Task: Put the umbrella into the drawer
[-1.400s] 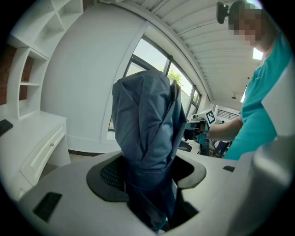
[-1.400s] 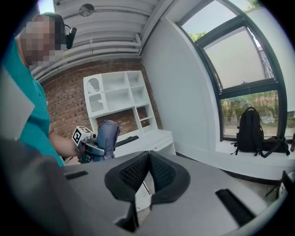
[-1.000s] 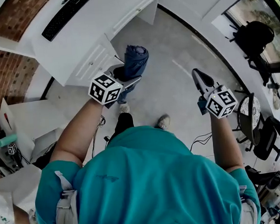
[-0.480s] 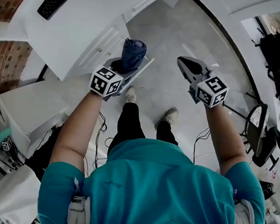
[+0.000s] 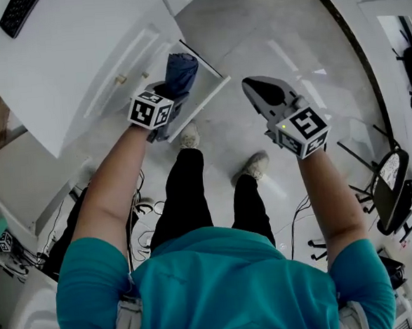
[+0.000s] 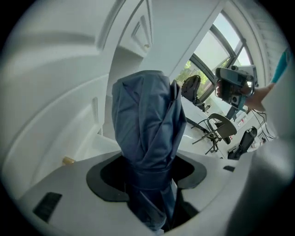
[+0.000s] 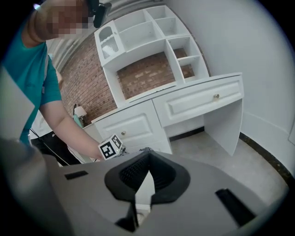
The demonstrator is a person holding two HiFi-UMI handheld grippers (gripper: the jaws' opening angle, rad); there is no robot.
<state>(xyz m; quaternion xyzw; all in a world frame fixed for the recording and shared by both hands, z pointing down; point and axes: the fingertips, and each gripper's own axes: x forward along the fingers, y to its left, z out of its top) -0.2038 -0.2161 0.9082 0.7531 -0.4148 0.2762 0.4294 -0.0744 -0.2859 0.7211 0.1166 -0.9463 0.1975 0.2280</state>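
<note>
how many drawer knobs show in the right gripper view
2. One knob on the wide middle drawer; another knob on the drawer front left of it. More may be hidden behind the right gripper.

The umbrella (image 5: 179,69) is folded, dark blue, its cloth twisted and bound by a strap of the same colour near the lower end. That end sits clamped between the jaws of the left gripper (image 5: 167,98), and the rest sticks out over the drawer (image 5: 214,96). The drawer is white and pulled open, with the umbrella above its near corner.
</note>
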